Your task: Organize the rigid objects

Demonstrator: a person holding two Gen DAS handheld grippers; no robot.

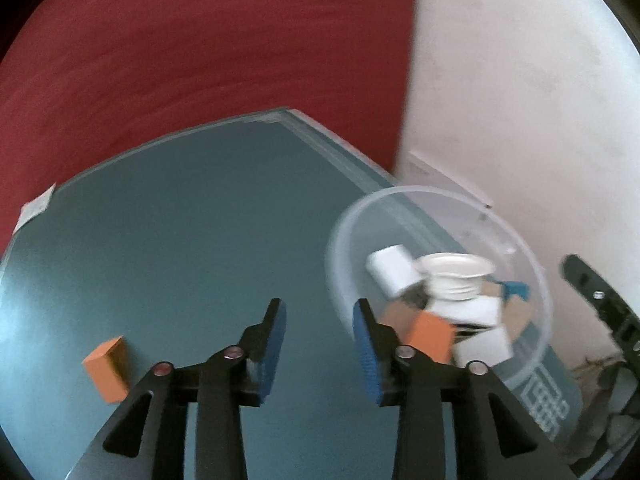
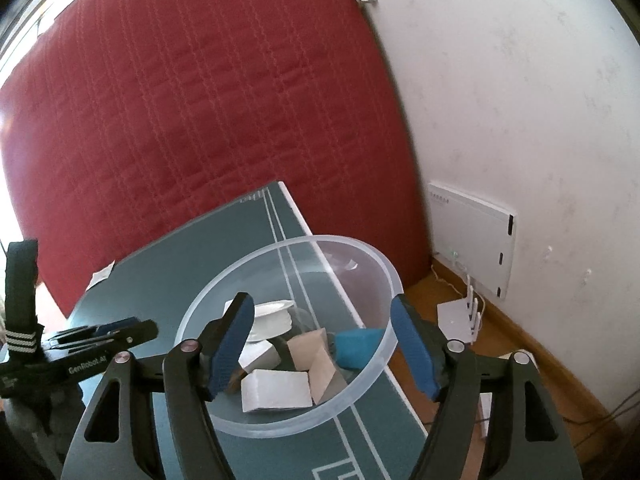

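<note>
You are working with two sets of tongs over a teal table (image 1: 180, 220) that is sitting against a red cushion (image 2: 200, 100) and a white wall (image 2: 520, 80).

One clear round bowl (image 2: 384, 272) is standing near the table's right-hand edge, its rim almost reaching the white border line. Inside it you are holding a jumble: one white spool (image 2: 272, 316), one blue block (image 2: 356, 346), two tan wedge-shaped blocks (image 2: 316, 356), and about three white blocks (image 2: 276, 394), though the overlap makes that count uncertain. In the left wrist view one orange block (image 1: 430, 338) is also showing in the bowl, just behind the left tongs' right finger.

A second orange block (image 1: 108, 368) is standing alone on the table, well apart from the bowl at the left, its long axis roughly upright and leaning slightly.

Your left tongs (image 1: 320, 344) are gaping a little with nothing between the pads, over bare table just beside the bowl. Your right tongs (image 2: 324, 344) are spread wide, hanging over the bowl and straddling its contents without pinching anything.

The table's middle and far half are offering open room; the right edge is dropping to a wooden floor (image 2: 532, 344).
</note>
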